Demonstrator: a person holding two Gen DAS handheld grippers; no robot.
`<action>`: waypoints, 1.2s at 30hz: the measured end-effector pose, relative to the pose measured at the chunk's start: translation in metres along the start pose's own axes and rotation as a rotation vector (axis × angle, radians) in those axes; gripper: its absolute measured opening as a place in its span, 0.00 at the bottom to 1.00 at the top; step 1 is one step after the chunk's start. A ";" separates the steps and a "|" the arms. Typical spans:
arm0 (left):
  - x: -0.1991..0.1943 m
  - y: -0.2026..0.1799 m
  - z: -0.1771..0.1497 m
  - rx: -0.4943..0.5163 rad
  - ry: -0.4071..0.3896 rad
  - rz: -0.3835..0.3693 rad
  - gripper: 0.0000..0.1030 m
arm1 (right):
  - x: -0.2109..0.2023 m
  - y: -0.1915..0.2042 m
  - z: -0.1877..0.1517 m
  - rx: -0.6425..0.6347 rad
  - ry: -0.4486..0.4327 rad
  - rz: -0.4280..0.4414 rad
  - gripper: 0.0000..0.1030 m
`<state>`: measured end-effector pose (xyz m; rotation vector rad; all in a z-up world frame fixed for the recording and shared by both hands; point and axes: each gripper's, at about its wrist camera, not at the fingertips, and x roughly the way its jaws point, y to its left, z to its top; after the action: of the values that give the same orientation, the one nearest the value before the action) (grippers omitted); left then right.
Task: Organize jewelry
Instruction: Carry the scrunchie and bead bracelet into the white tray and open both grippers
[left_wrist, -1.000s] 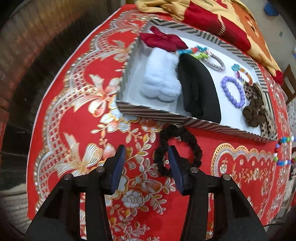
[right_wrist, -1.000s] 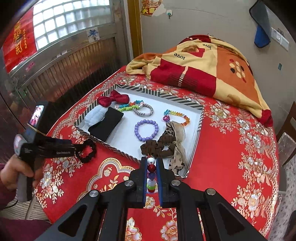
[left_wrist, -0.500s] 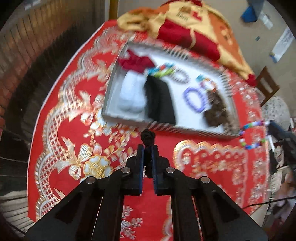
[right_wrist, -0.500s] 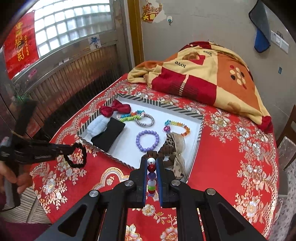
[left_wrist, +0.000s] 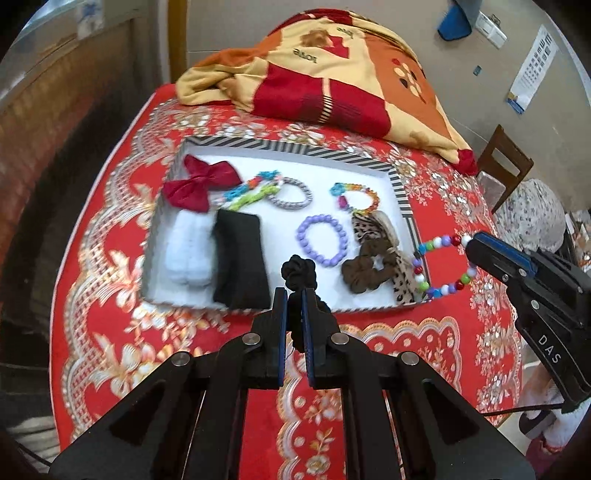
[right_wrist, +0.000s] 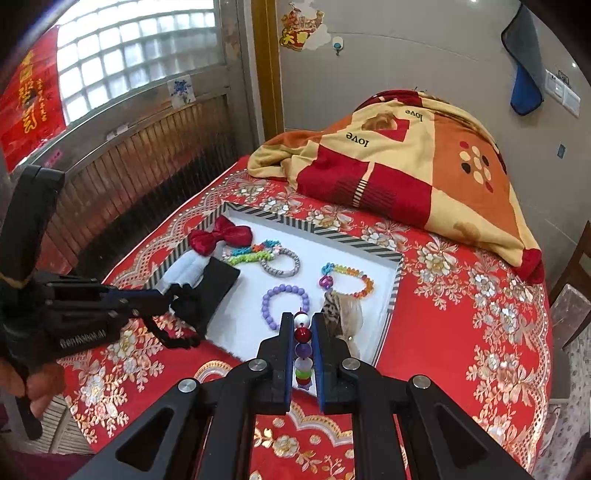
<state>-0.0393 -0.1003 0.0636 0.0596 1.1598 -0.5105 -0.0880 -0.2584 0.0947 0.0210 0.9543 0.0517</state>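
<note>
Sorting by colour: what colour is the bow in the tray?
Dark red bow, clearest in the left wrist view.

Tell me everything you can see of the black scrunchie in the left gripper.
The black scrunchie is a ruffled loop of dark, matte fabric. The left gripper is shut on it, squeezing it into a narrow bunch: one knot pokes out above the fingertips. In the right wrist view the rest hangs limp above the red tablecloth, beside the striped tray.
</note>
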 end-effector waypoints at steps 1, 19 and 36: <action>0.004 -0.003 0.002 0.004 0.000 -0.001 0.06 | 0.002 -0.002 0.002 0.002 0.002 -0.003 0.08; 0.086 0.013 0.031 -0.029 0.131 0.012 0.06 | 0.087 0.008 0.053 0.007 0.079 0.073 0.08; 0.107 0.026 0.027 -0.060 0.141 0.055 0.08 | 0.183 -0.048 0.044 0.205 0.226 0.063 0.09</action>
<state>0.0262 -0.1229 -0.0254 0.0759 1.3072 -0.4278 0.0549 -0.2960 -0.0310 0.2387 1.1820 0.0138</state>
